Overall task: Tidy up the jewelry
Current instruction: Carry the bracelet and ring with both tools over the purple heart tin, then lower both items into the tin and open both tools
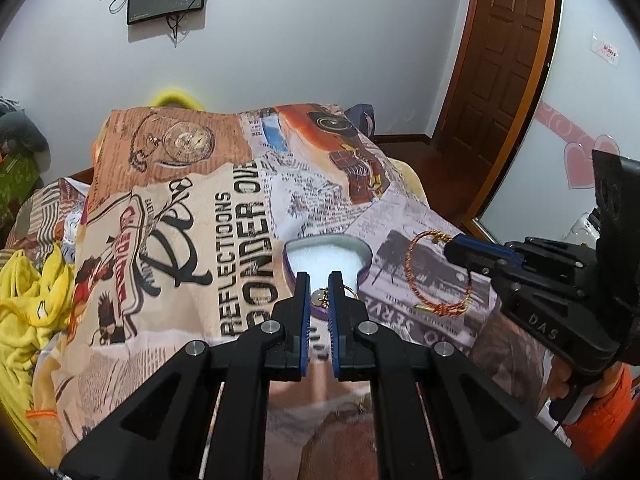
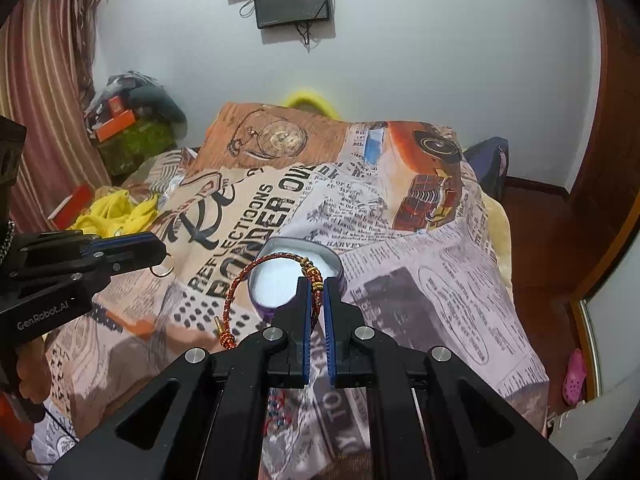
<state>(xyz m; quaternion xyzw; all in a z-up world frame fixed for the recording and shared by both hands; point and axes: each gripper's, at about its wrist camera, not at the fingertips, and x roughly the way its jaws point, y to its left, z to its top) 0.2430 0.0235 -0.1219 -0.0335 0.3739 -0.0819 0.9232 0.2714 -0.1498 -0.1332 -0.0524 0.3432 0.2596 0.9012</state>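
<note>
A purple heart-shaped jewelry box (image 1: pixel 326 258) with a white lining lies open on the printed bedspread; it also shows in the right wrist view (image 2: pixel 280 280). My left gripper (image 1: pixel 319 286) is shut on a gold ring piece with a pale round charm (image 1: pixel 320 297), held just above the box's near edge; its gold loop shows in the right wrist view (image 2: pixel 162 272). My right gripper (image 2: pixel 316 286) is shut on a red-and-gold braided bracelet (image 2: pixel 256 270), hanging above the box; the bracelet also shows in the left wrist view (image 1: pixel 412 268).
The printed bedspread (image 1: pixel 200 220) covers the bed. Yellow cloth (image 1: pixel 28 300) lies at its left side. A beaded piece (image 2: pixel 276 412) lies on the bed under my right gripper. A wooden door (image 1: pixel 492 60) stands at the right. Boxes (image 2: pixel 120 120) are piled far left.
</note>
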